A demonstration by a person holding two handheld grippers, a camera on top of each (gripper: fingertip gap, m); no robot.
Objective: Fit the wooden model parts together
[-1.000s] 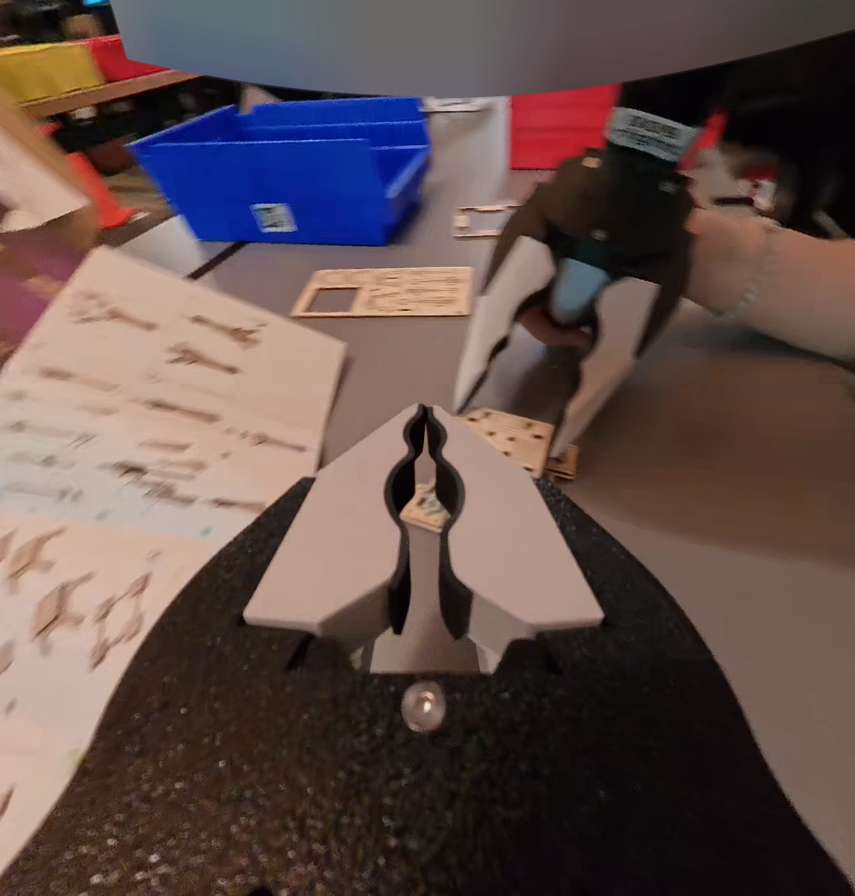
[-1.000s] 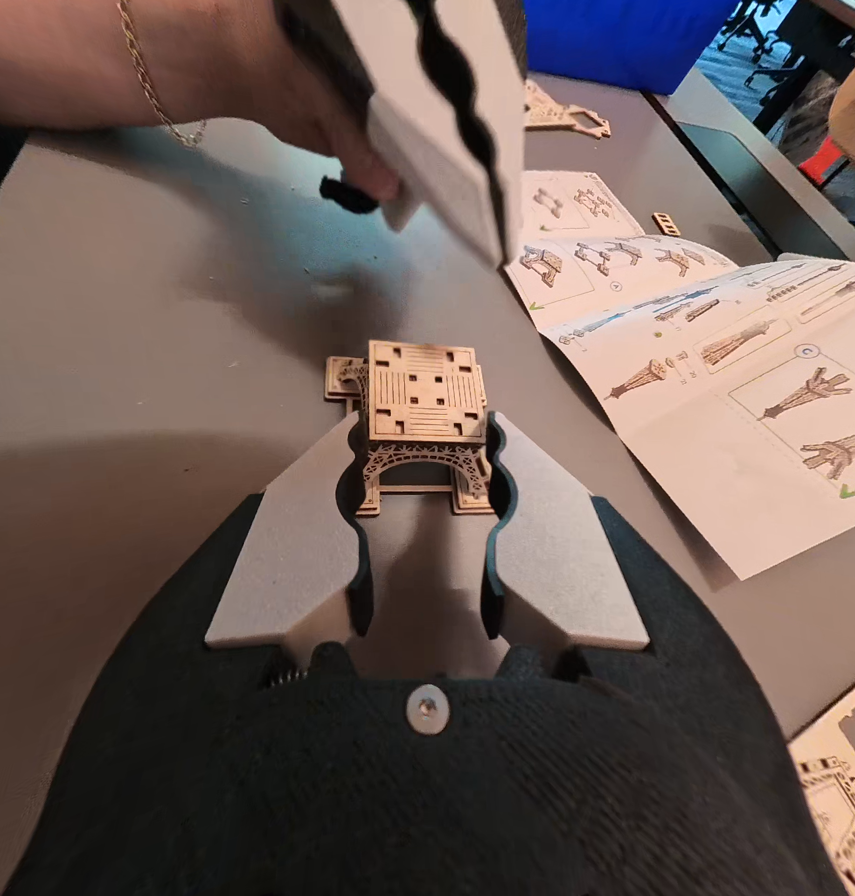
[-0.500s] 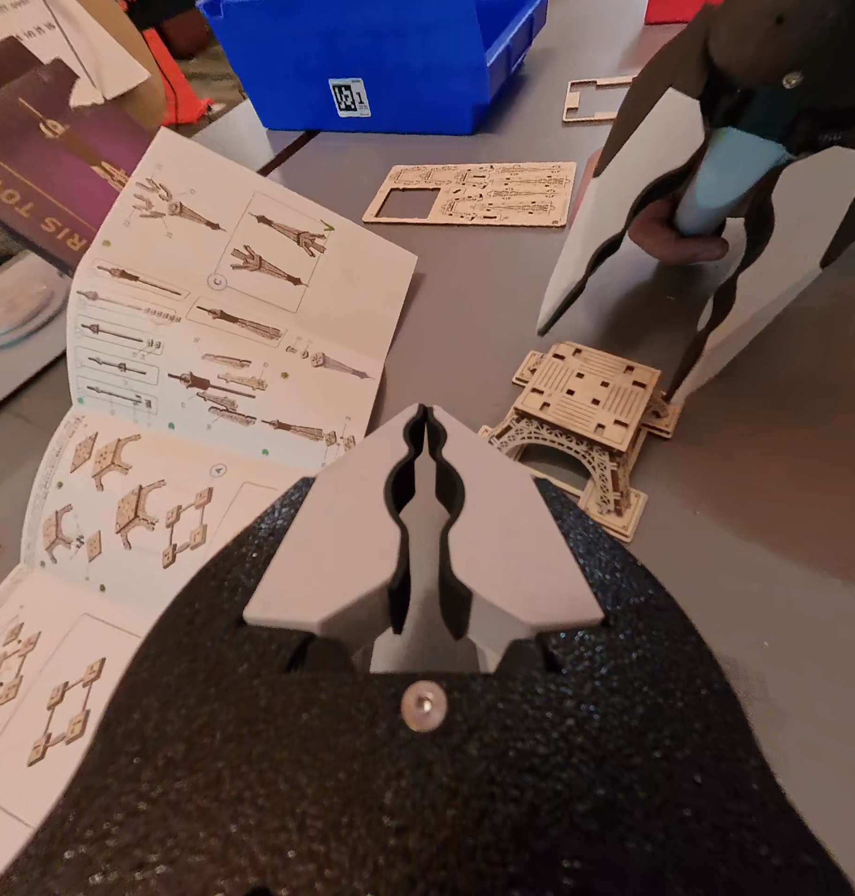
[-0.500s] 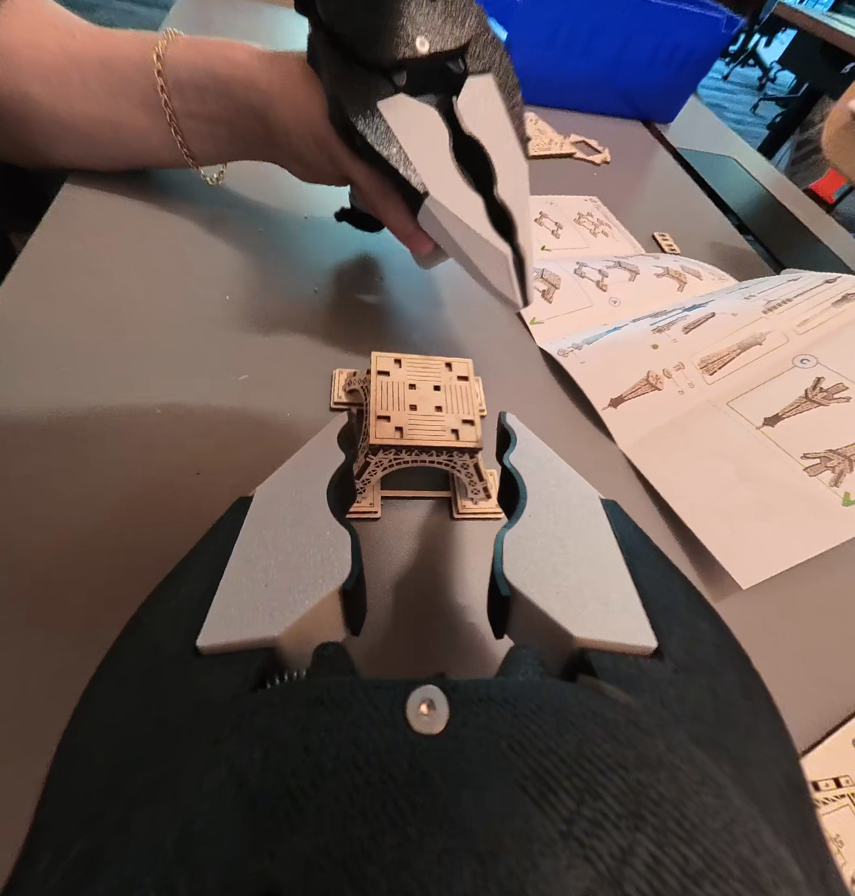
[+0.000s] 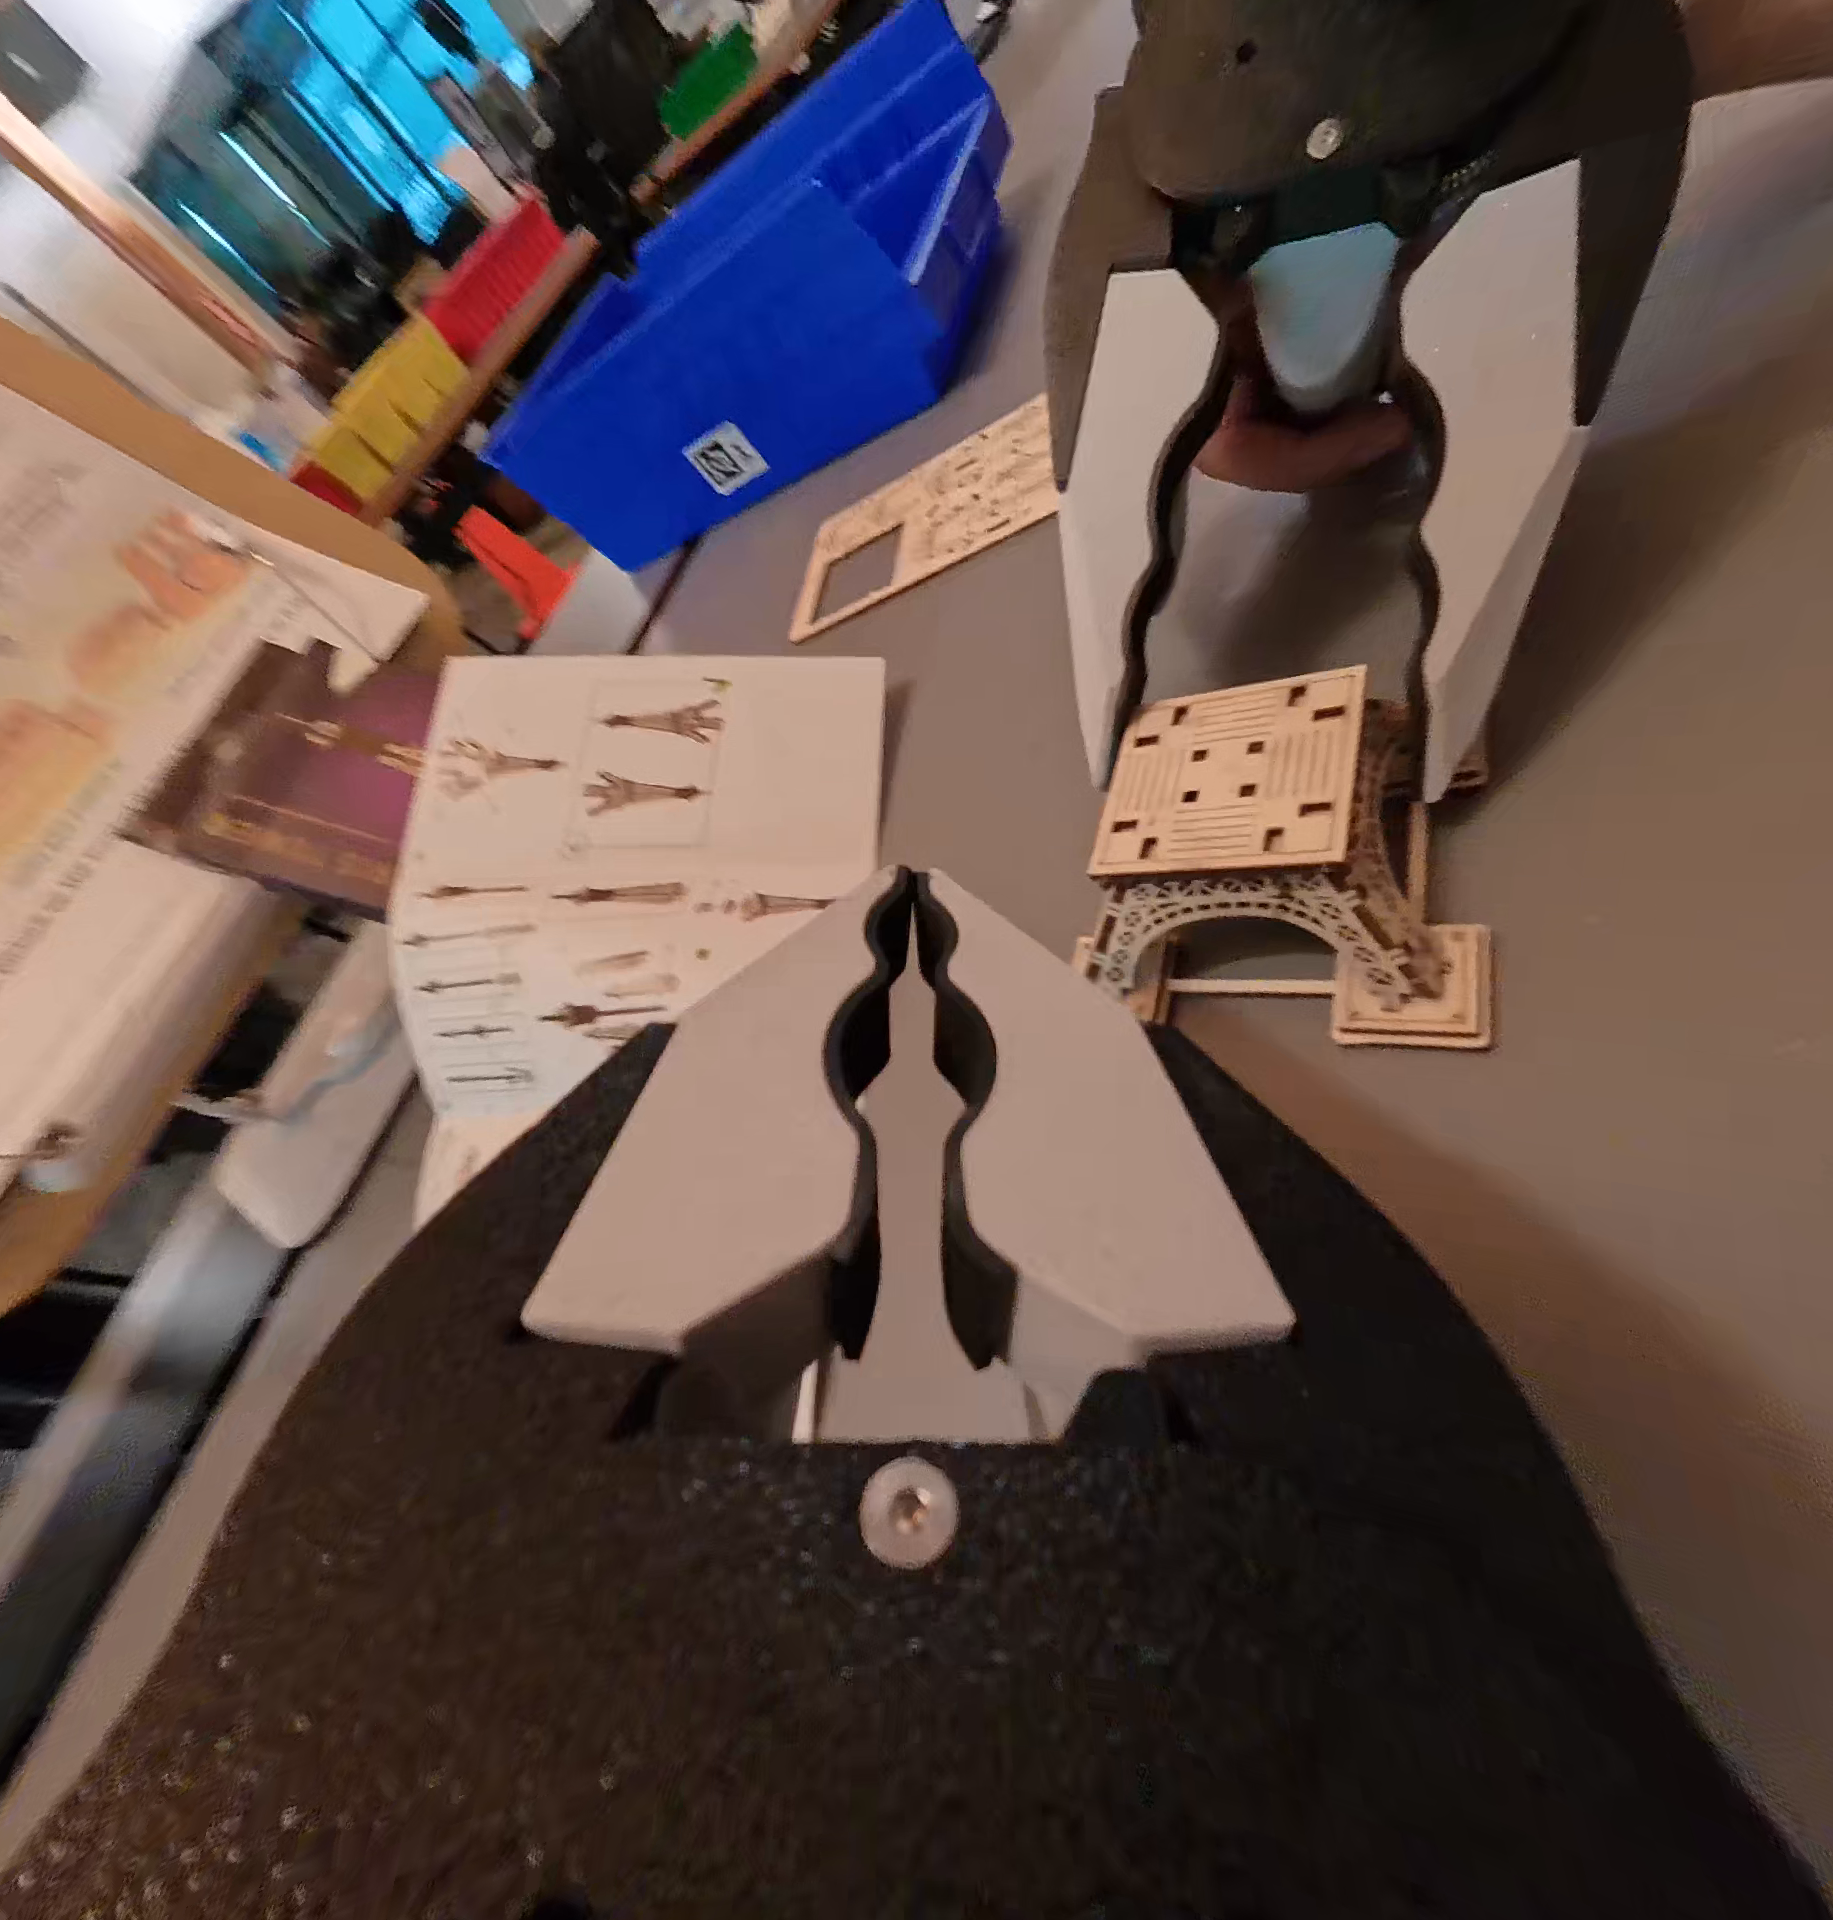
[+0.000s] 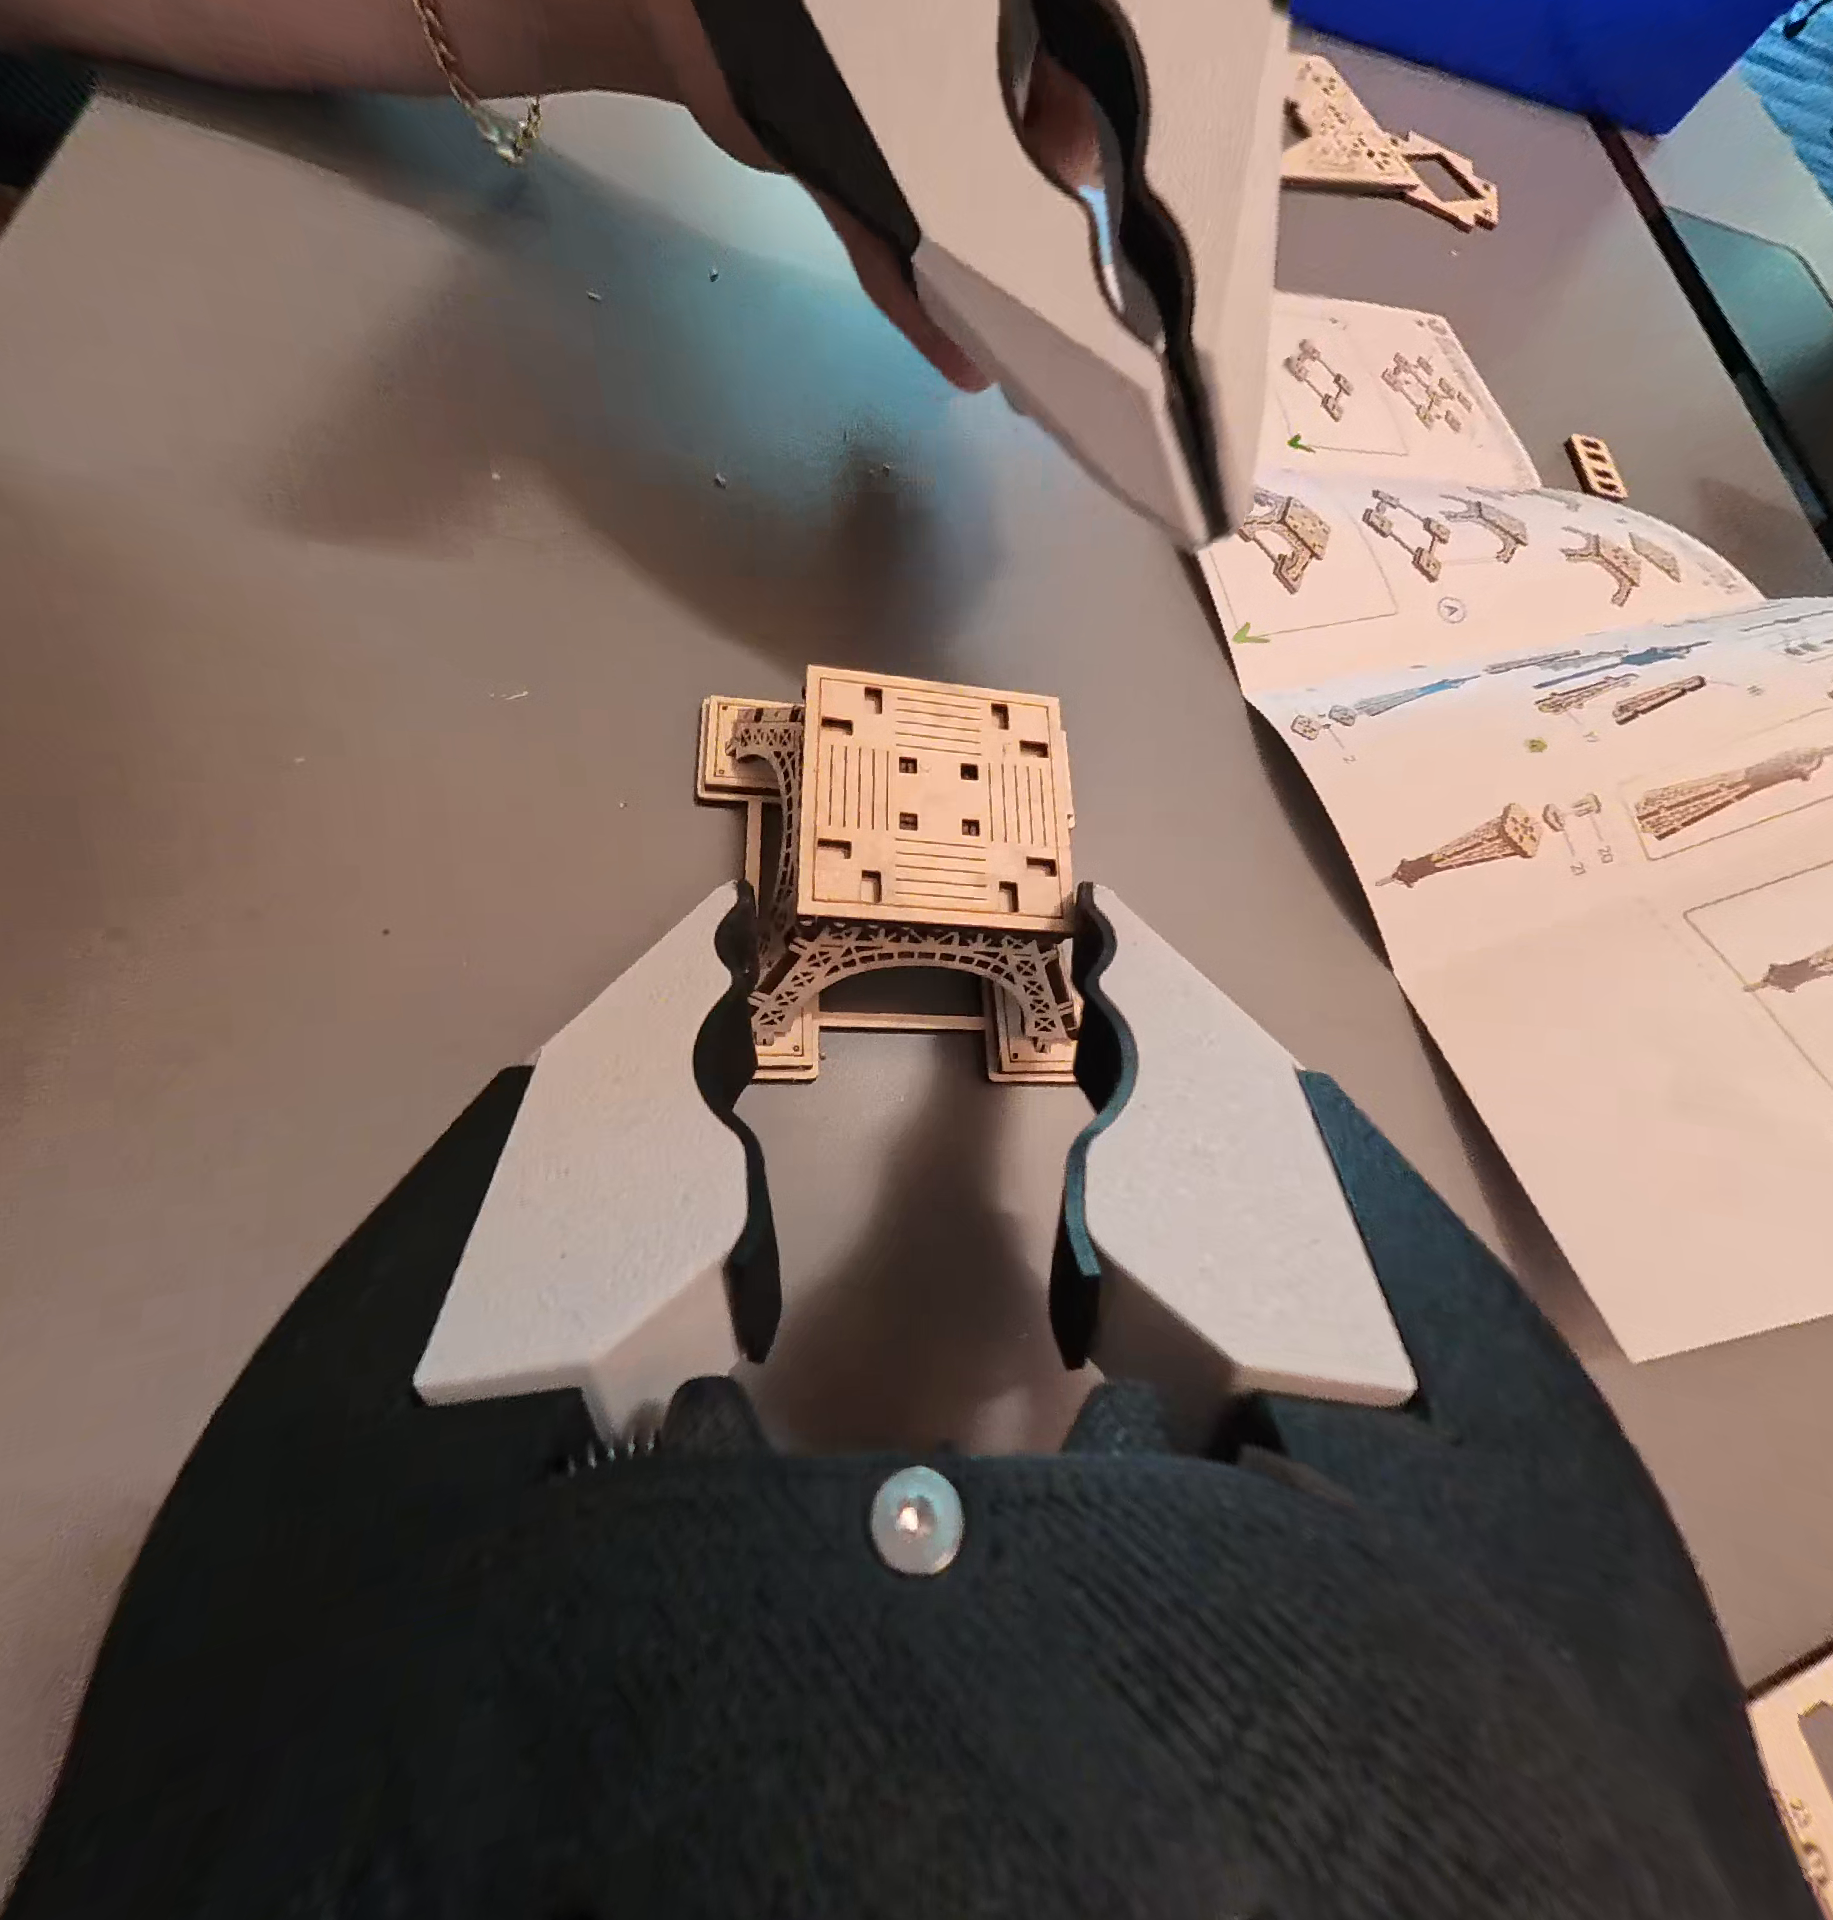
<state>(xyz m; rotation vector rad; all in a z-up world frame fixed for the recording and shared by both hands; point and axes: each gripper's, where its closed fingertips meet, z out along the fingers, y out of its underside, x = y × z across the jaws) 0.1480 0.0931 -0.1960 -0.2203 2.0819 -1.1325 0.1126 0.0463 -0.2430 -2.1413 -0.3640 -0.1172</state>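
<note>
The wooden tower base (image 6: 933,800), a square slotted platform on four lattice legs, stands on the grey table (image 6: 372,727). My right gripper (image 6: 912,896) is open, with one finger on each side of the base's near legs. In the left wrist view the base (image 5: 1229,774) shows from the other side, with the right gripper (image 5: 1276,779) coming down over its far edge. My left gripper (image 5: 912,878) is shut with nothing between its fingers, to the left of the base. It hangs above the table beyond the base in the right wrist view (image 6: 1203,530).
An open instruction sheet (image 6: 1618,935) lies right of the base, also in the left wrist view (image 5: 642,831). A blue bin (image 5: 787,343), a flat wooden parts sheet (image 5: 933,520) and a purple box (image 5: 309,790) lie farther off. Loose wooden pieces (image 6: 1379,145) sit at the far edge. Across from one pair of fingers to the other is roughly 8 centimeters.
My left gripper has swung and tilted, staying shut, and now looks at the base from nearer. My right gripper has stayed open around the base.
</note>
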